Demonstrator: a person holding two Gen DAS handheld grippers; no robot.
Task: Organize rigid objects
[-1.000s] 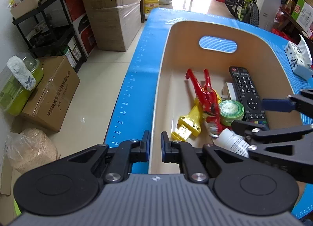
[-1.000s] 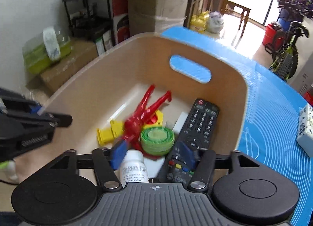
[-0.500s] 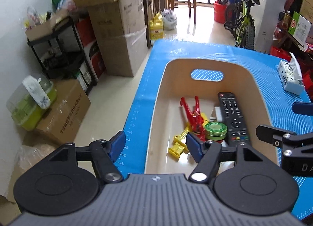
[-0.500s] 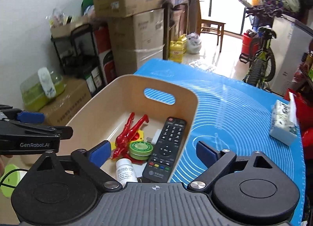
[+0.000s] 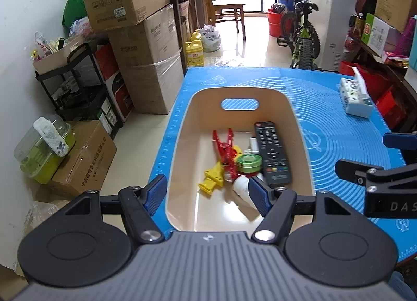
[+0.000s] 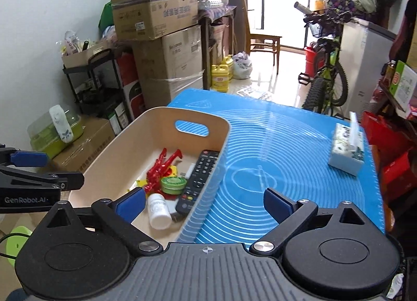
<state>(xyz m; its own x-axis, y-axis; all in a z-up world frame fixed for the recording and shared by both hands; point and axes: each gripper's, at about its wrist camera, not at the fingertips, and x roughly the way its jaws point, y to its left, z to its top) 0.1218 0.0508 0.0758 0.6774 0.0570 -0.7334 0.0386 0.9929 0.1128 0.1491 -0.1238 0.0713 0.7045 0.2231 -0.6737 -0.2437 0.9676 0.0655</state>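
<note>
A beige basket (image 5: 179,128) with a handle slot stands on the blue mat (image 5: 338,128). Inside lie a black remote (image 5: 272,153), a red toy clamp (image 5: 224,144), a yellow piece (image 5: 212,179), a green round tin (image 5: 249,162) and a white bottle (image 5: 241,186). My left gripper (image 5: 207,192) hovers open above the basket's near end and holds nothing. My right gripper (image 6: 204,203) is over the basket's right wall (image 6: 208,191); its jaws are opening and nothing is between them. The right wrist view also shows the remote (image 6: 200,178) and the bottle (image 6: 157,209).
A tissue pack (image 5: 355,98) lies on the mat's far right. Left of the table are cardboard boxes (image 5: 153,76), a black shelf rack (image 5: 78,87) and a green container (image 5: 44,155) on the floor. A bicycle (image 5: 302,37) stands beyond the table.
Both grippers have pulled back and up from the basket. The left jaws went from almost shut to open, and the right jaws spread wider.
</note>
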